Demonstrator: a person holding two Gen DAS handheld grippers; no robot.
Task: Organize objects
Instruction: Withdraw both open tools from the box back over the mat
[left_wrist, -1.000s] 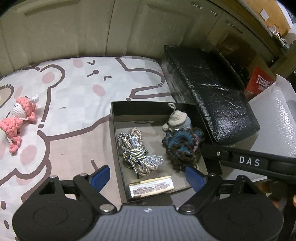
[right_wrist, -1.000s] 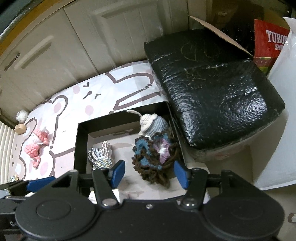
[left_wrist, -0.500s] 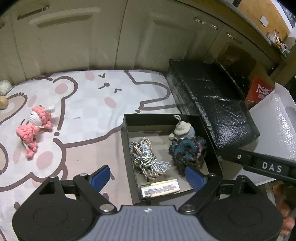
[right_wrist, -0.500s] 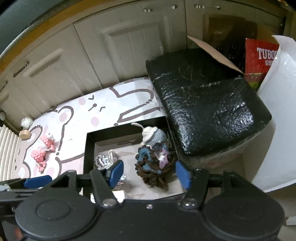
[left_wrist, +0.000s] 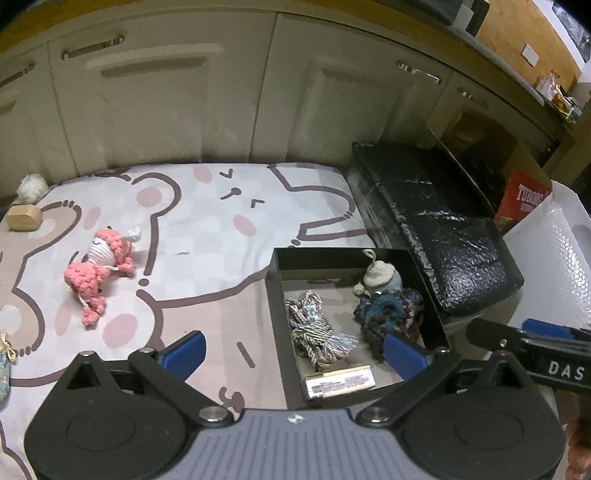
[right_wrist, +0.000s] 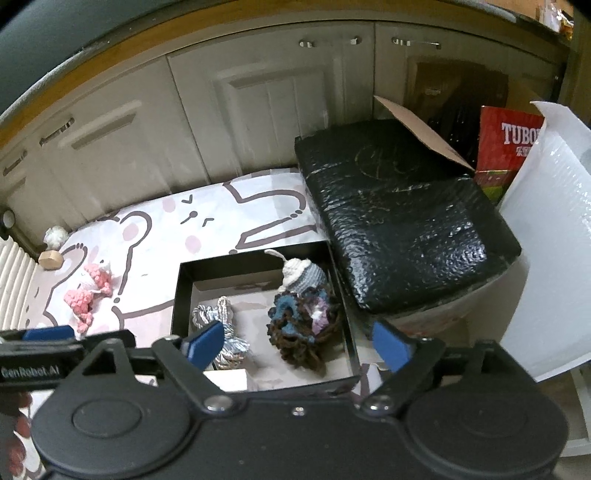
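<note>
Both grippers have risen; the left gripper (left_wrist: 293, 350) and right gripper (right_wrist: 297, 345) have just been opening, now wide and empty above the black box (left_wrist: 275, 295), with the crocheted toy (right_wrist: 303, 321) below between the right fingers.

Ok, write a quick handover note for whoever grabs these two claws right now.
Left claw: open, empty, jaws just widened.
Right claw: open, empty, jaws just widened.
In the black box: rope bundle, dark yarn piece, grey-capped knit toy, small labelled packet.
Left on the bear mat: pink crochet doll, wooden block, white fluffy ball.
</note>
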